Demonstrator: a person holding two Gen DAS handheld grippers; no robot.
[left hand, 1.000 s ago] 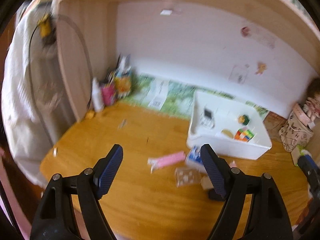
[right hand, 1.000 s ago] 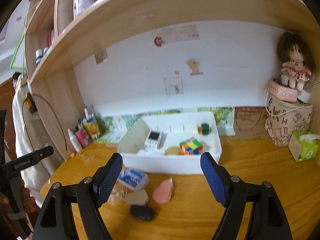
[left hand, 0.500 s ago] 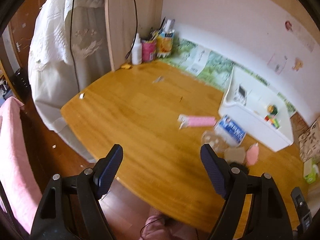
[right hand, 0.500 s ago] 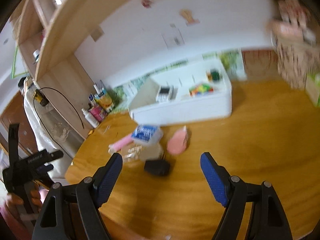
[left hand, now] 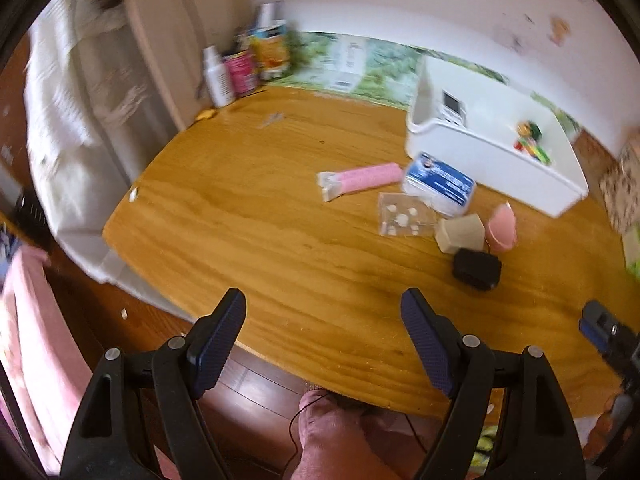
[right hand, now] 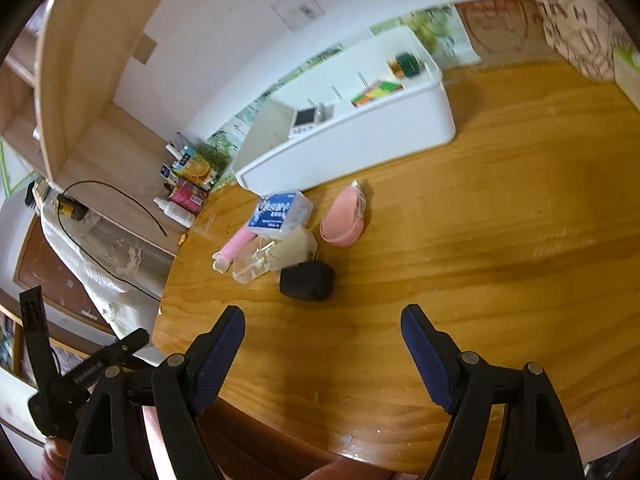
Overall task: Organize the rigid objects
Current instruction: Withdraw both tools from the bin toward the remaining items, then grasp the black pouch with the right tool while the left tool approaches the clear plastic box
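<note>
Holding both the left hand-held gripper (left hand: 322, 336) and the right hand-held gripper (right hand: 322, 340) spread wide and empty, we see the small black rectangular block (right hand: 307, 280) just ahead of the right one; crowded neighbours, like the beige wedge-shaped block (right hand: 294, 249), could get knocked aside.

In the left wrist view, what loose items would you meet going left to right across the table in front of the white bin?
Pink tube → clear packet → beige block → pink egg-shaped case.
</note>
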